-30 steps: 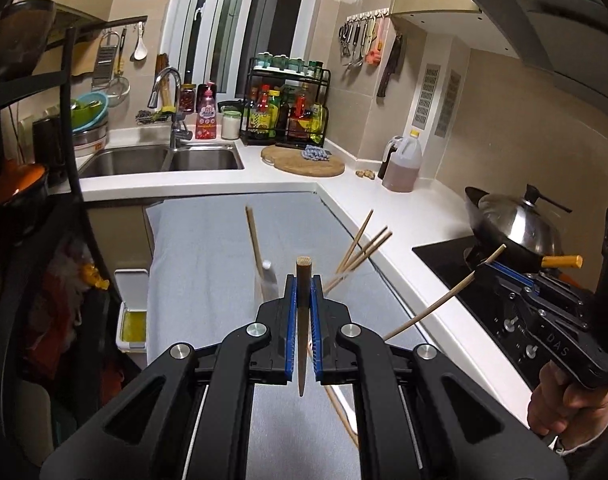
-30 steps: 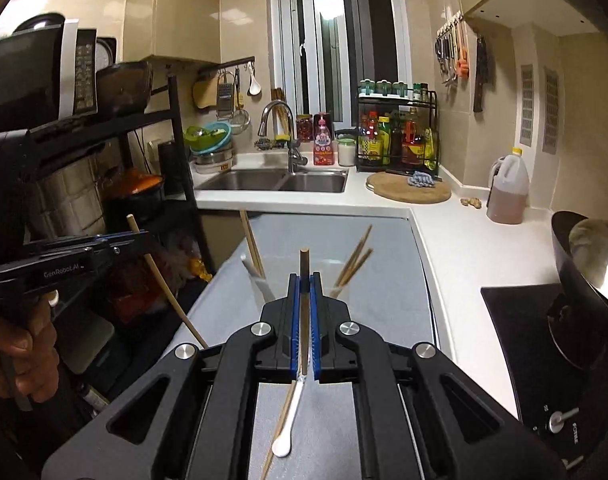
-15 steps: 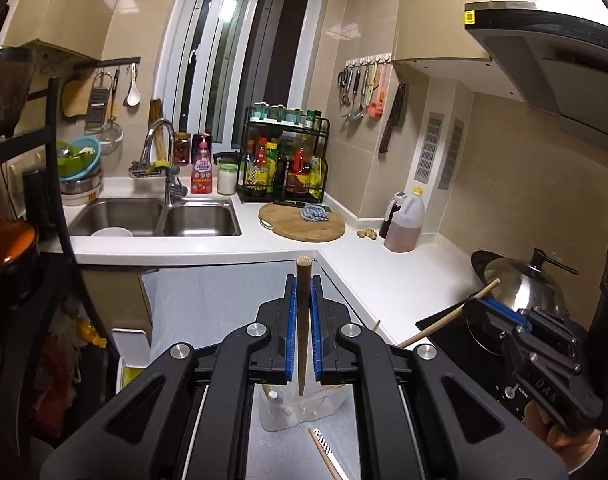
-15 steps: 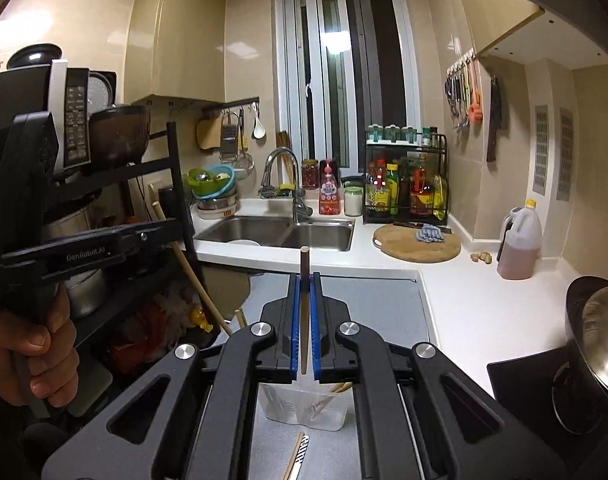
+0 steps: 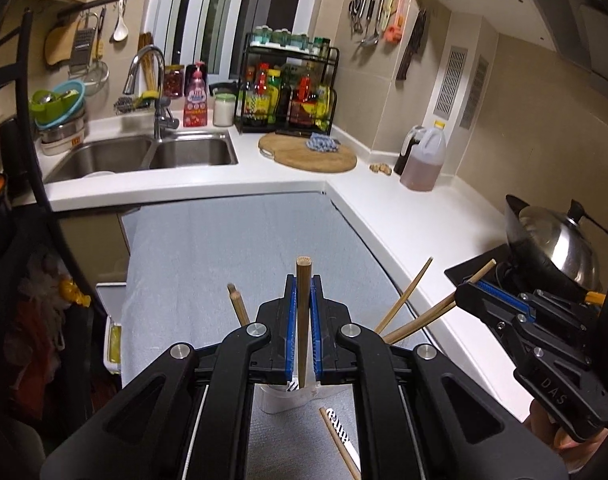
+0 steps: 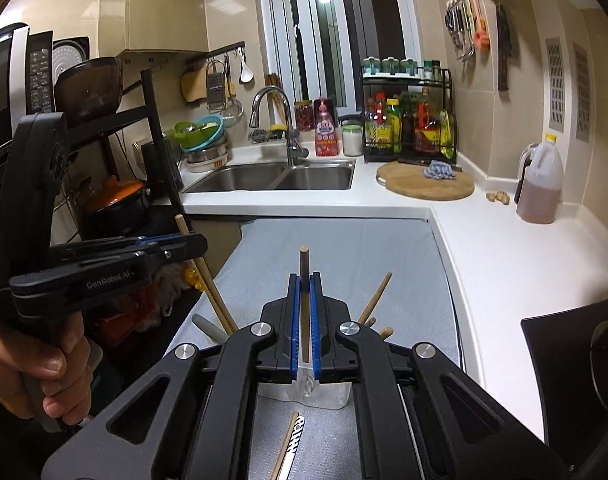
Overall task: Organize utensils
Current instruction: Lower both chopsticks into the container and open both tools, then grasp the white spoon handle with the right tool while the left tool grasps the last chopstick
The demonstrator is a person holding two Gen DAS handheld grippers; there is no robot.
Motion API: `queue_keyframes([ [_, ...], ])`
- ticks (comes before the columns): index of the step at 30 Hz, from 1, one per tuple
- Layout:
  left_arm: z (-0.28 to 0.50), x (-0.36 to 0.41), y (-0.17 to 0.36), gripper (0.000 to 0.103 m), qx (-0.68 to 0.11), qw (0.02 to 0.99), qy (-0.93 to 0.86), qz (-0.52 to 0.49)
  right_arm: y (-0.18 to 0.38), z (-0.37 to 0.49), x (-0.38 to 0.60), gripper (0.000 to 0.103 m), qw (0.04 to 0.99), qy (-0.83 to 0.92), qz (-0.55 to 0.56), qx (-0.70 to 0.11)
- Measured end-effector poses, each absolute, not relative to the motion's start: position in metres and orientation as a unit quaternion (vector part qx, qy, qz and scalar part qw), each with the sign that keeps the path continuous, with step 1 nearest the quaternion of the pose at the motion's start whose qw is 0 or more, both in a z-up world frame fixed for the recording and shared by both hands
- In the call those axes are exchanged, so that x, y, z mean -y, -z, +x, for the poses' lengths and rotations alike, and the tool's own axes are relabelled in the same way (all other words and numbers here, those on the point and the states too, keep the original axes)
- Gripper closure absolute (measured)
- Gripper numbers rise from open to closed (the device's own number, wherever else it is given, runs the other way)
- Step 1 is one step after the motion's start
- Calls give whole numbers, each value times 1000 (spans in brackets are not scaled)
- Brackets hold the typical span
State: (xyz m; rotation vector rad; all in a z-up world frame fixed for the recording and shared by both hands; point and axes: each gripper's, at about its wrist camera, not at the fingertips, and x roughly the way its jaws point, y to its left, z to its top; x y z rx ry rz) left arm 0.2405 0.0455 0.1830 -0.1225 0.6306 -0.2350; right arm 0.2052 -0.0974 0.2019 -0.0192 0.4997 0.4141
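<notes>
Wooden chopstick (image 5: 302,320) stands clamped upright in the left gripper (image 5: 302,300); the right gripper (image 6: 304,300) is likewise closed on a second chopstick (image 6: 304,304) above the clear holder (image 6: 304,394).

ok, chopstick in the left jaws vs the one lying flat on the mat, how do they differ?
The held chopstick stands upright, clamped in the left gripper; the loose chopstick lies flat on the grey mat, free of any grip. The held one sits above the white holder; the loose one lies just outside it, beside a patterned wrapper. Both are plain light wood.
</notes>
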Motion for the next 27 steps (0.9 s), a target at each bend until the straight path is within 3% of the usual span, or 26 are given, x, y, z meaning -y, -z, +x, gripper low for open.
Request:
queue_keyframes([
  [5,249,-39,-171,95,-331,936,106,-50,-193,212,94,93,943,-203,-14,-263],
  [7,246,-43,-172,81,-331,937,98,-55,-194,212,98,73,946,-190,-12,-261],
  [12,220,-51,-195,67,-287,952,87,-59,-210,191,113,72,962,-161,1,-223],
  [19,156,-62,-215,67,-233,969,58,-54,-218,130,132,72,976,-144,7,-166],
  [27,86,-60,-174,67,-233,970,41,-47,-178,68,142,73,974,-140,20,-178],
])
